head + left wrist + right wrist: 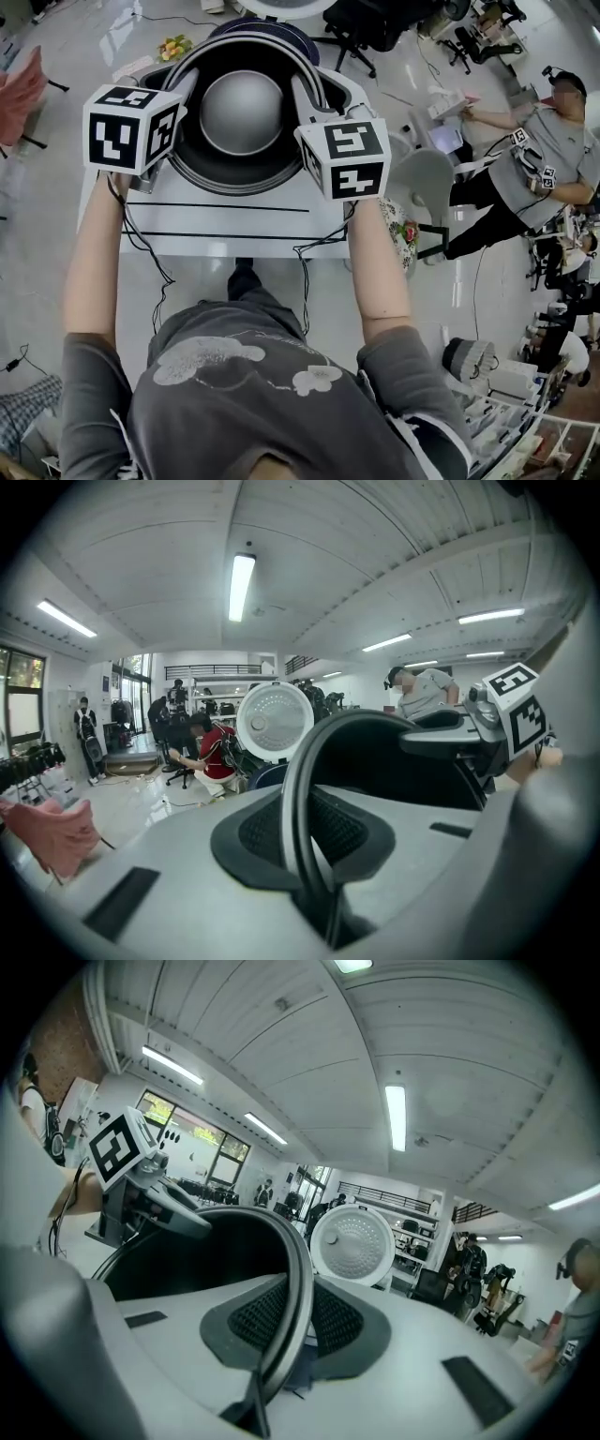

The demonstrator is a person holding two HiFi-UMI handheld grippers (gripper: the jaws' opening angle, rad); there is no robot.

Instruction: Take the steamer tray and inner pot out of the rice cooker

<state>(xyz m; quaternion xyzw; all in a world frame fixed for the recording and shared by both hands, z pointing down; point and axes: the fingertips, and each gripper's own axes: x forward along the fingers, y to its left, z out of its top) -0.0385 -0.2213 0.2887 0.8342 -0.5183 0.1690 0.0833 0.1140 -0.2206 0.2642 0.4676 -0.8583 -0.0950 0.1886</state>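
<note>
The inner pot (242, 112), dark with a grey bottom, hangs between both grippers above the white table (225, 225). My left gripper (176, 94) is shut on the pot's left rim, and the thin rim (298, 789) runs between its dark pads. My right gripper (305, 101) is shut on the opposite rim (298, 1279). Behind the pot stands the dark blue rice cooker (267, 775) with its round white lid (274, 722) raised open; the lid (352, 1244) also shows in the right gripper view. I see no steamer tray.
A small bunch of flowers (173, 45) lies at the table's far left corner. Office chairs (361, 28) stand behind the cooker. A person (544, 150) wearing gripper gear sits at the right, next to a grey round seat (422, 183). Cables hang from both grippers.
</note>
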